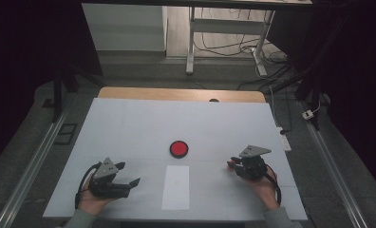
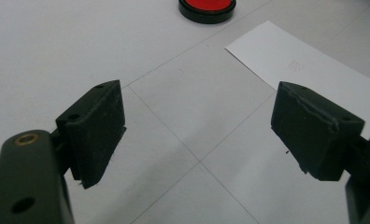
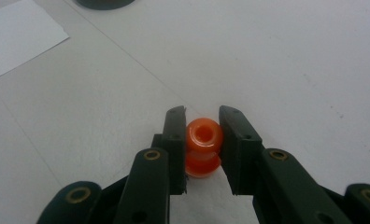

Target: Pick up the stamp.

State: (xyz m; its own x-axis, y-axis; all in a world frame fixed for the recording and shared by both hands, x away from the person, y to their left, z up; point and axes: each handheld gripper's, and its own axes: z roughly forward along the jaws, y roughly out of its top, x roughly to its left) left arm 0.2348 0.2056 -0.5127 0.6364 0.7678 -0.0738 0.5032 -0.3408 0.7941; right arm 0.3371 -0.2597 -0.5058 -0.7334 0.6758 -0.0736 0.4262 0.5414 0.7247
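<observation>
My right gripper is shut on a small orange spool-shaped piece, which has a hole through its top. In the high view that gripper rests low over the white table at the right, a speck of red at its tips. My left gripper sits at the left with its jaws wide apart and nothing between them; in the left gripper view bare table shows in the gap. A red round disc with a black rim lies mid-table, also at the top of the left gripper view.
A white paper sheet lies between the two grippers near the front edge, seen too in the left gripper view and the right gripper view. The white table cover stretches back to a wooden edge. Cables and desk legs stand beyond.
</observation>
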